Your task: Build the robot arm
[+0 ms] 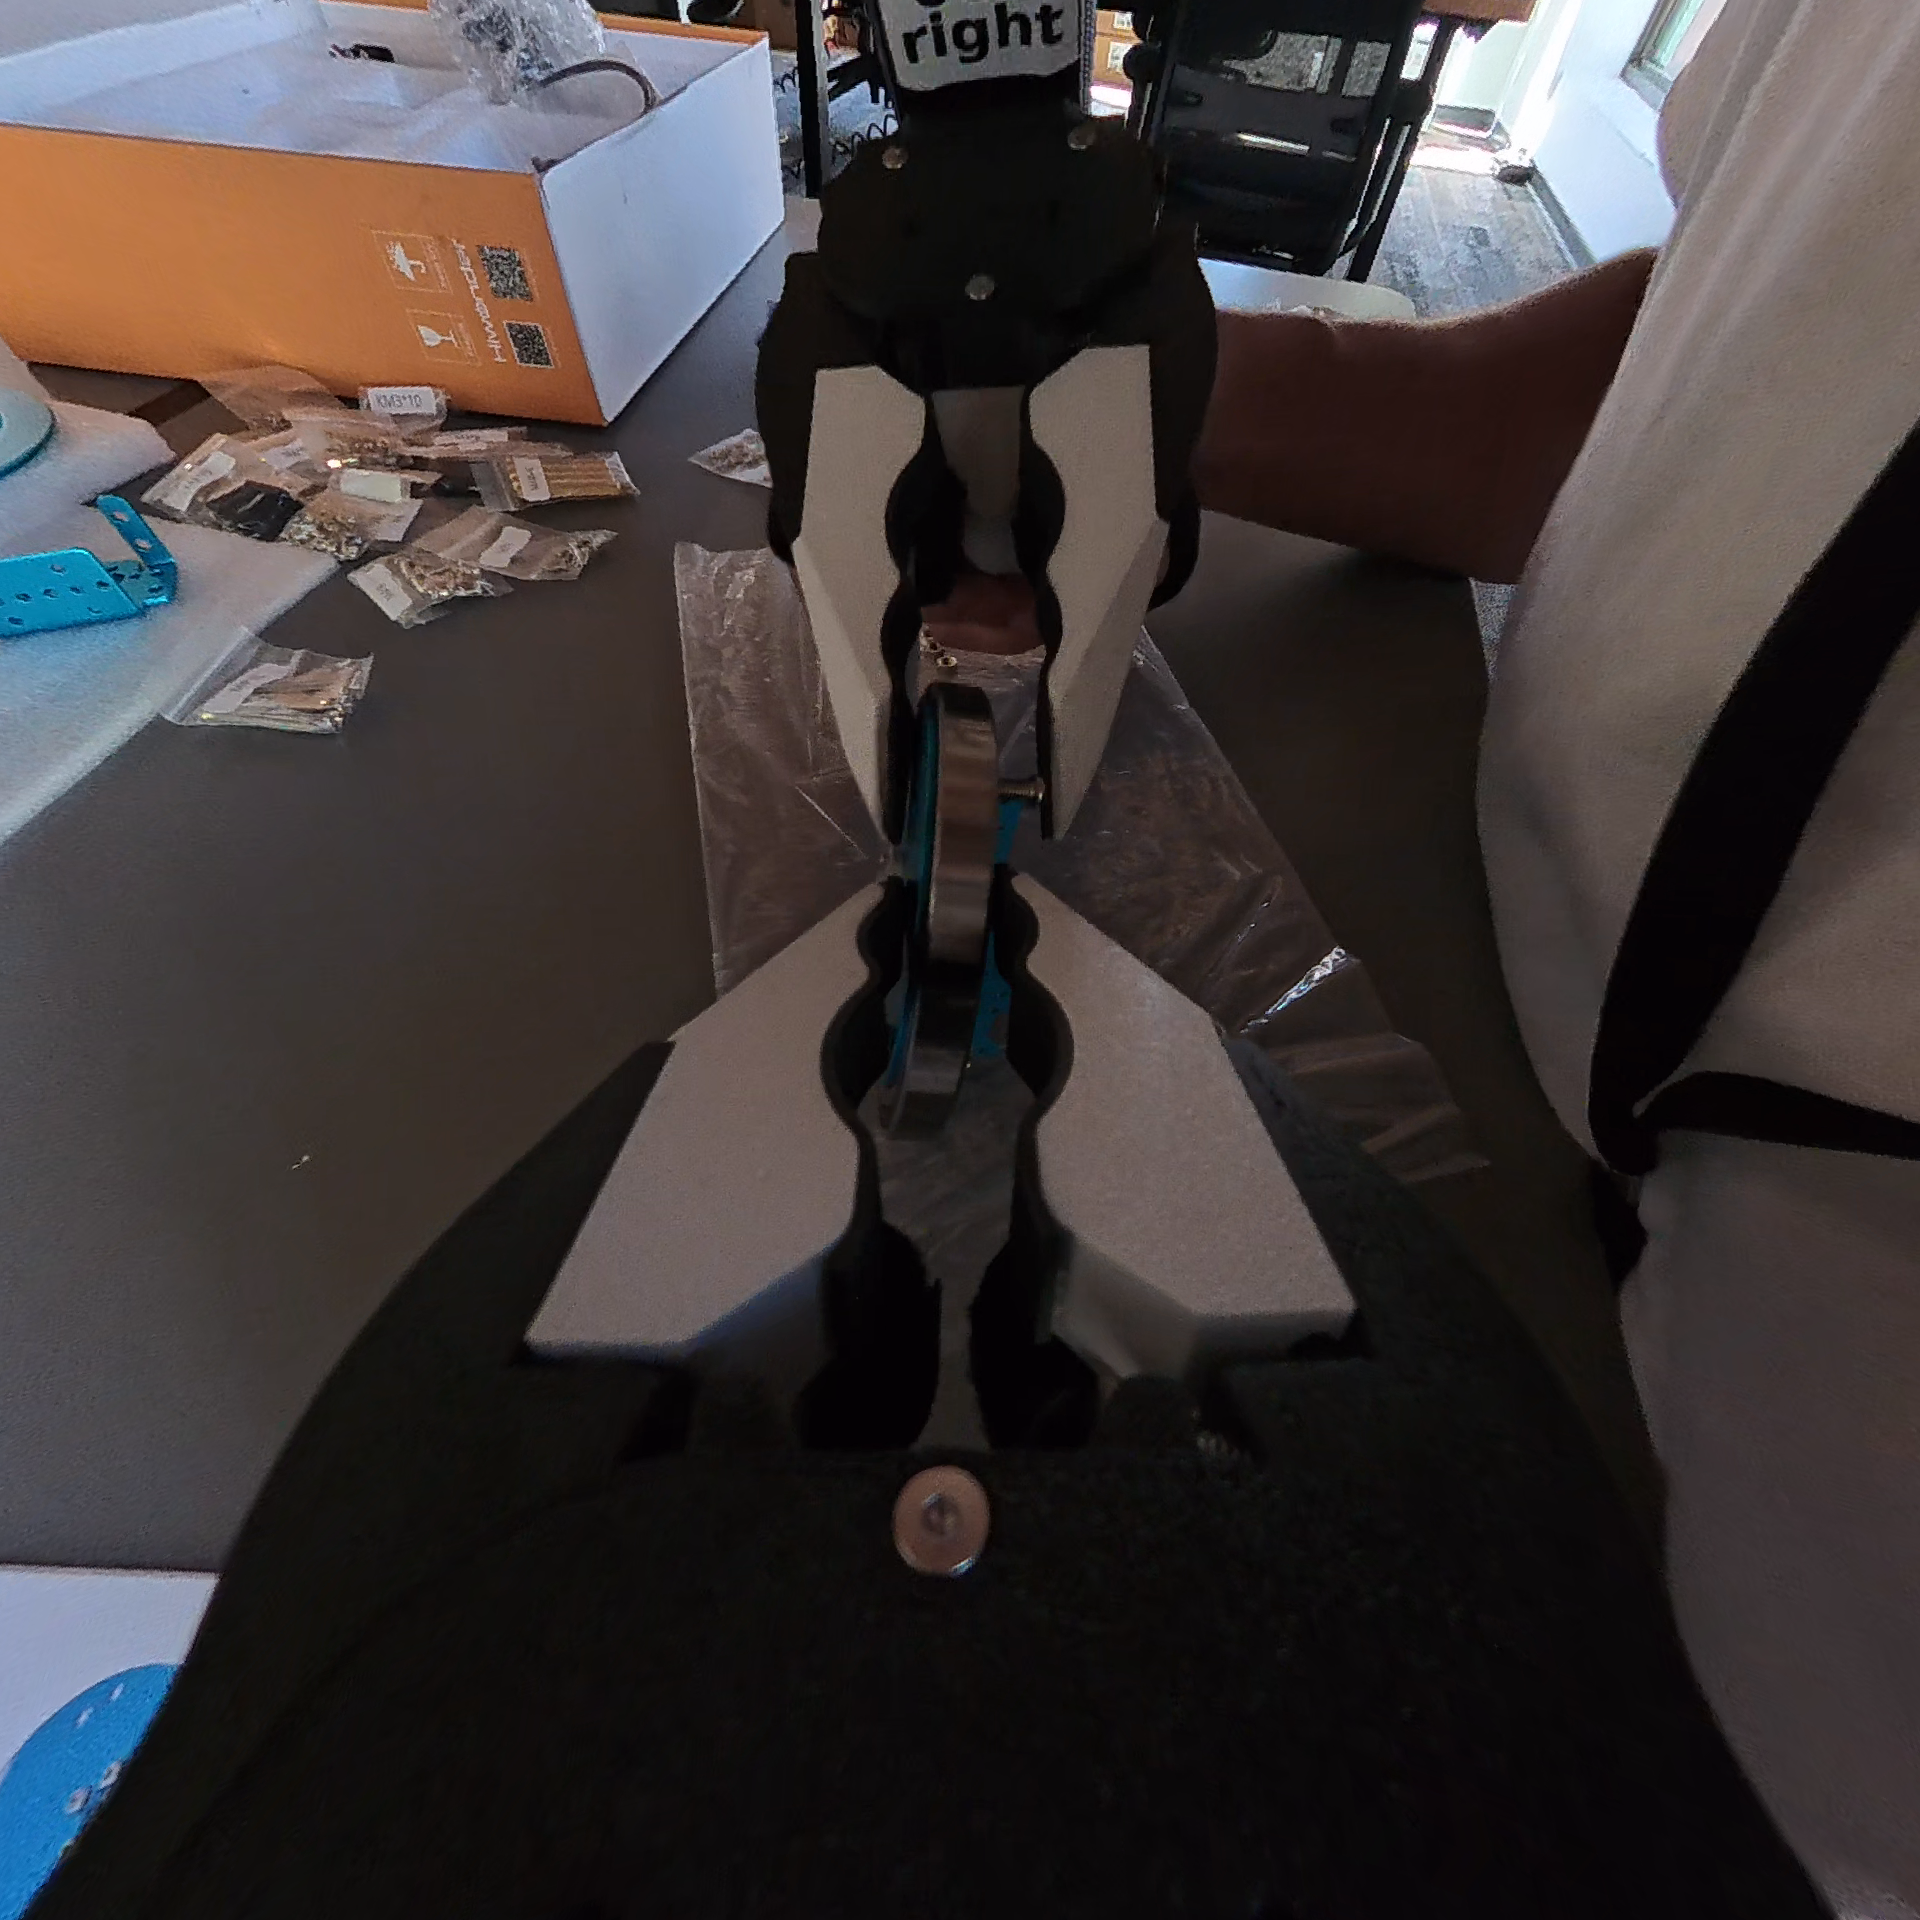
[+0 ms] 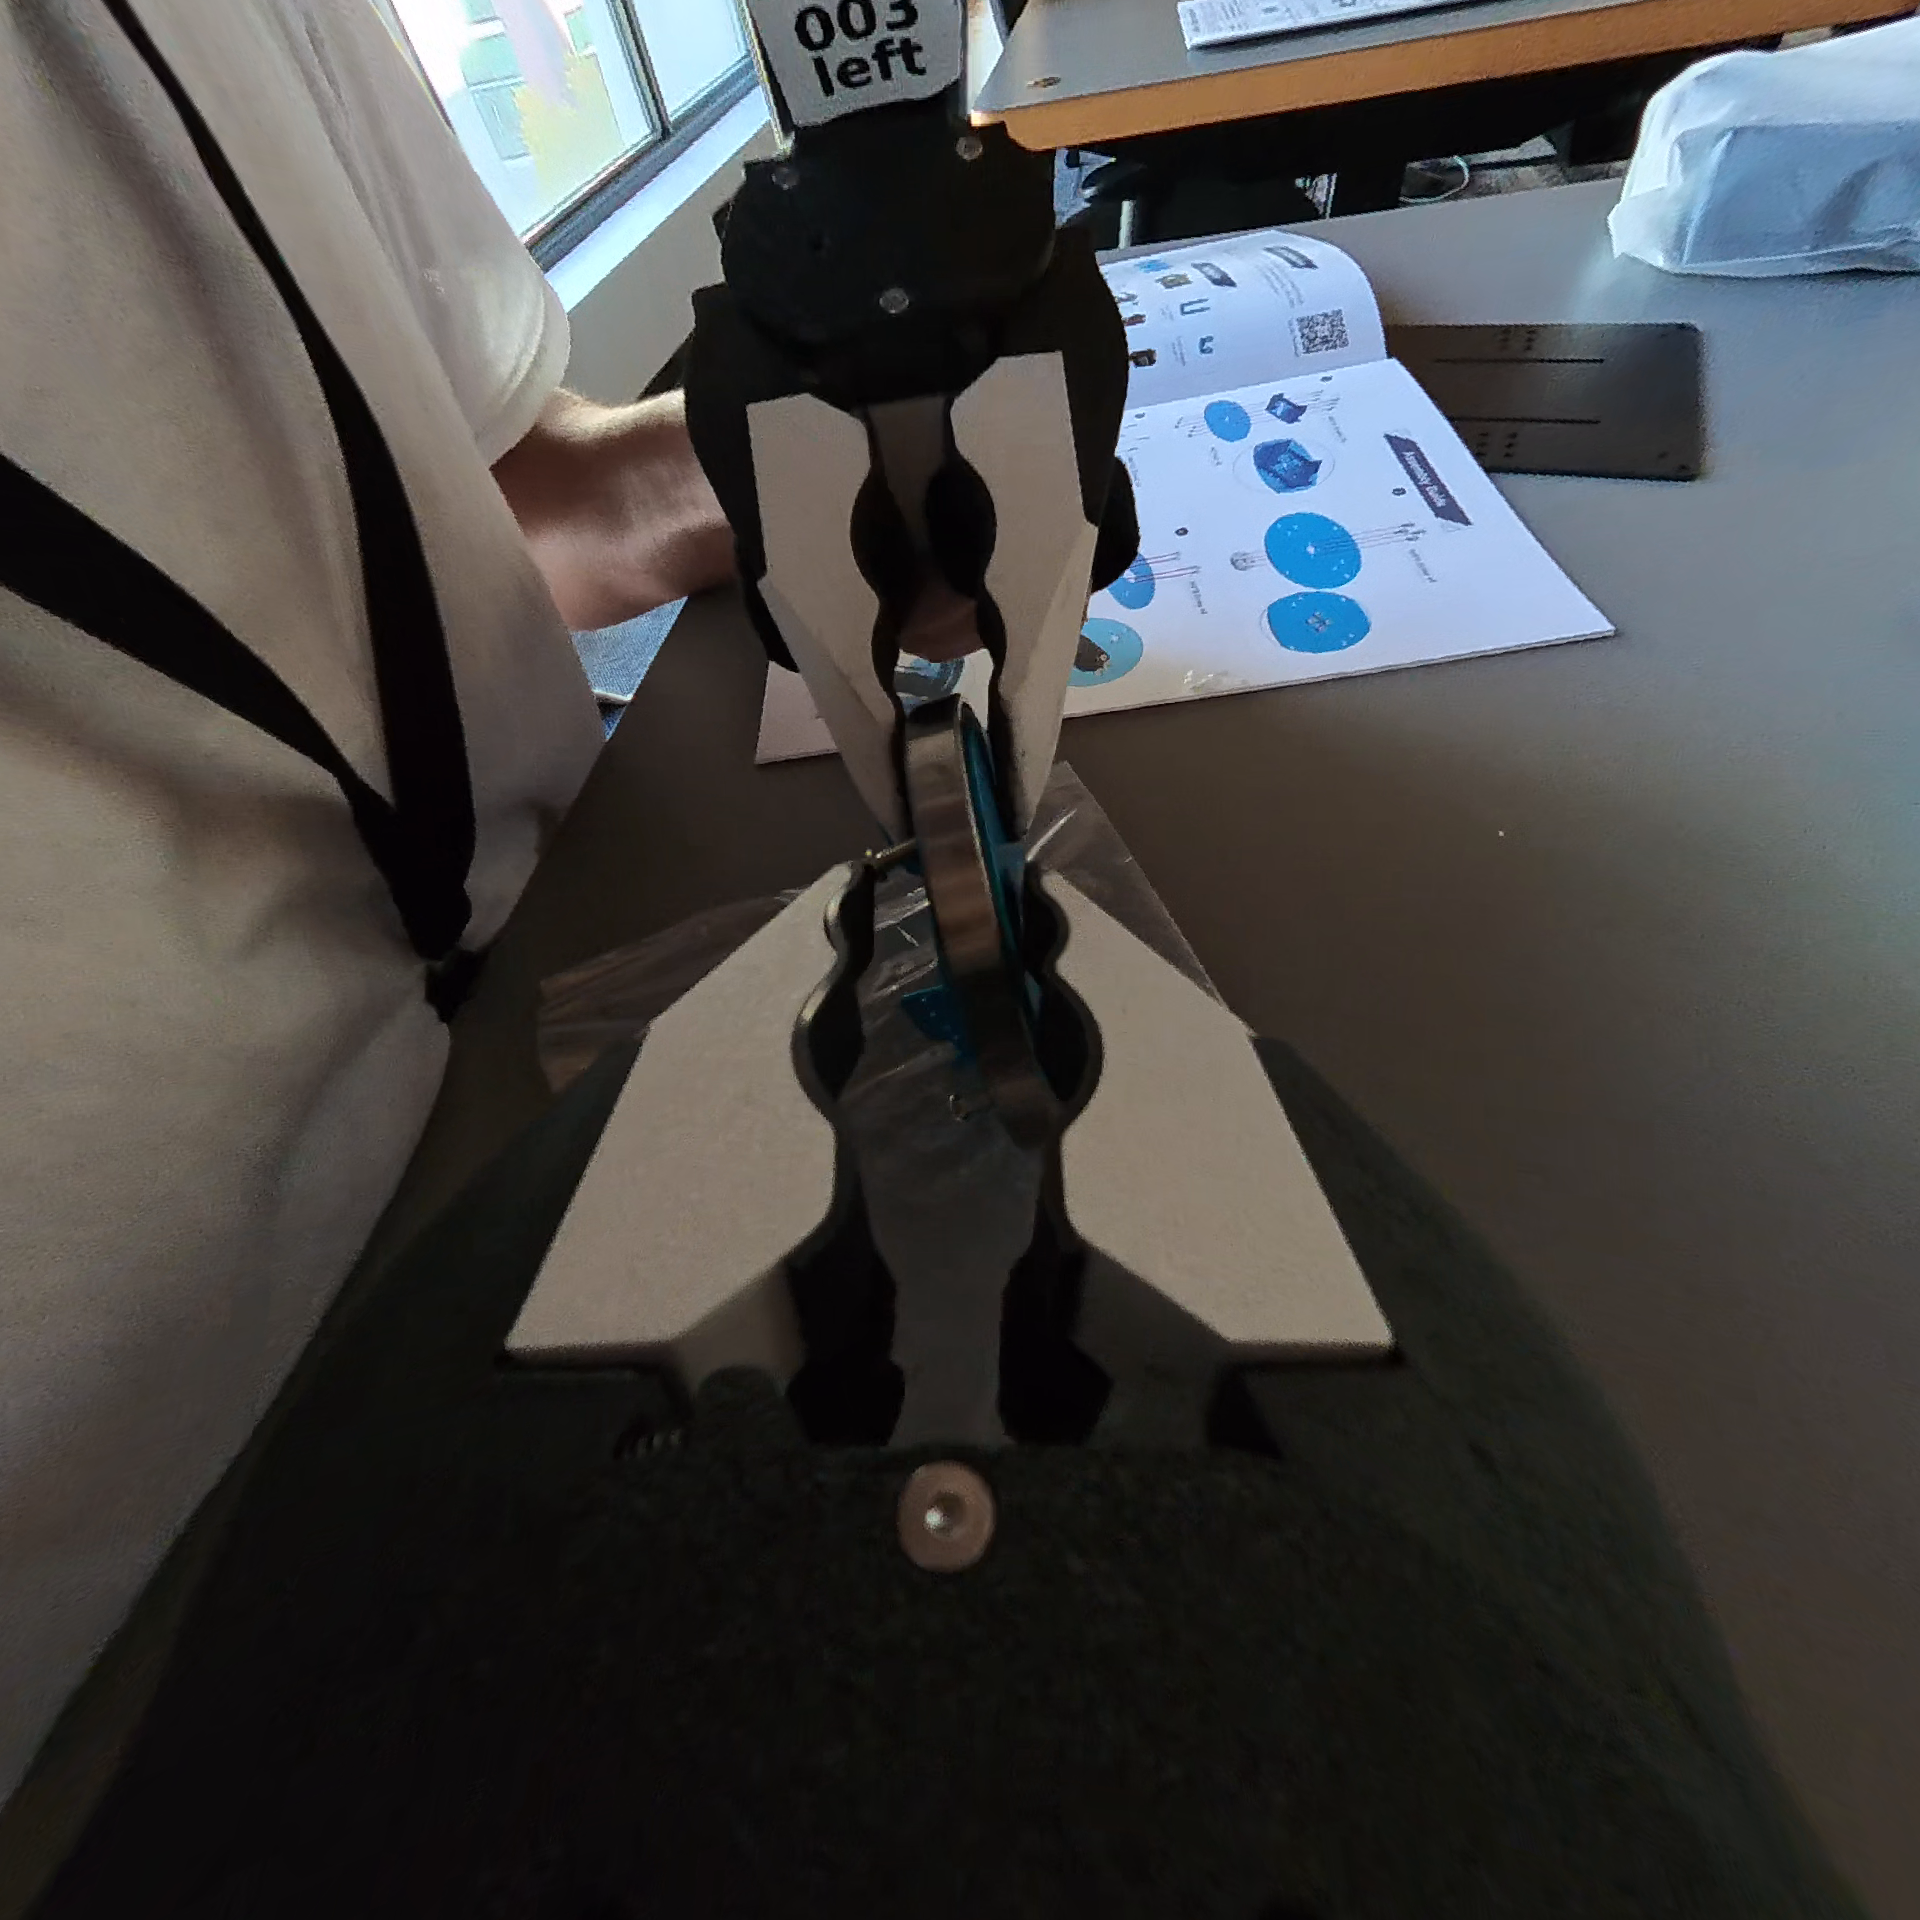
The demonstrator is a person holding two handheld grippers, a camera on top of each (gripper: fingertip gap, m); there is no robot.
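- Left gripper (image 1: 948,894) clamped edge-on over the near rim of a disc (image 1: 951,914), a grey ring with blue plates on both faces, held upright above the table (image 1: 416,935).
- Right gripper (image 2: 940,883) clamped on the opposite rim of the disc (image 2: 961,914), facing the left one nose to nose.
- Small screw (image 1: 1023,793) sticking sideways out of the disc, near the right gripper's fingertip.
- Clear plastic bag (image 1: 1195,883) flat on the table right under the disc.
- Left of the disc, farther off: small packets (image 1: 416,499) of hardware, scattered, and a blue bracket (image 1: 83,582).
- Beyond the packets: open orange box (image 1: 312,260).
- On the other side of the disc: open booklet (image 2: 1351,520), then a black plate (image 2: 1558,400).
- Person in a white shirt (image 2: 156,727) beside the disc.
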